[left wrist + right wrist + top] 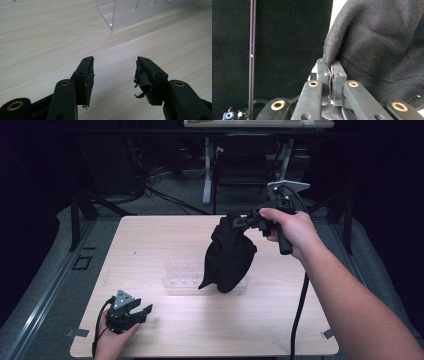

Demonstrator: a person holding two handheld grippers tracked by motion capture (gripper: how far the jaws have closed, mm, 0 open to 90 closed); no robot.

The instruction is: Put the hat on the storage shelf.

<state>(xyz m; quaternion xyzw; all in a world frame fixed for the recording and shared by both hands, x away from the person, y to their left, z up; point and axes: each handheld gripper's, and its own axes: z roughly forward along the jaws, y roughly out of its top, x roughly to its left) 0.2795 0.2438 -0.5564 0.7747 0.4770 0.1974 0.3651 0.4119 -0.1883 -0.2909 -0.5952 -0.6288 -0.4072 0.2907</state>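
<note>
Right gripper (239,222): raised above the desk (150,245), jaws pinched tight on an edge of the black cloth (229,255); in the right gripper view the fabric fold sits clamped between the two pads.
Black cloth: hangs from that gripper, its lower end reaching down over the clear acrylic rack (182,277) at mid-desk.
Left gripper (142,312): low at the desk's near left corner, jaws spread apart with nothing between them, pointing toward the rack.
Rack: just beyond the left gripper's jaws.
</note>
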